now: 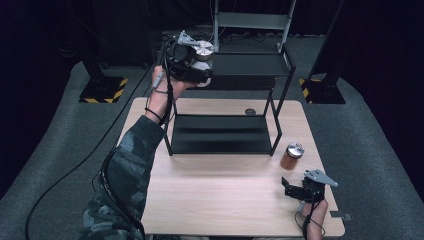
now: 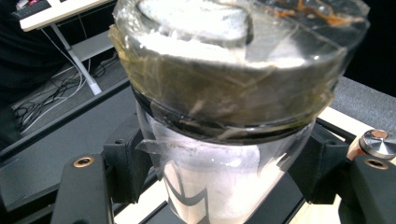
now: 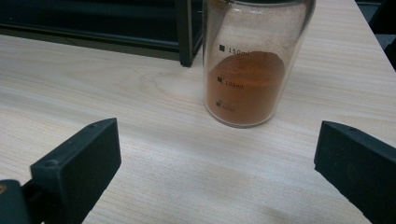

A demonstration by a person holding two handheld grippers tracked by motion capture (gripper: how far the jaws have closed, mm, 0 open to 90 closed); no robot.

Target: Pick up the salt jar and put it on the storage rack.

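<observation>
A clear jar with white contents and a taped lid hangs over the left end of the black rack's upper shelf. My left gripper is shut on it. In the left gripper view the jar stands upright between the black pads. A glass jar of orange powder with a metal lid stands on the wooden table by the rack's front right leg. My right gripper rests low just in front of it, open. In the right gripper view the orange jar stands beyond the wide jaws of that gripper.
The rack's lower shelf is bare. A small round object lies on the table behind it. Cables trail over the grey carpet at left. Stands with yellow-black bases flank the table, and a pale metal frame stands behind.
</observation>
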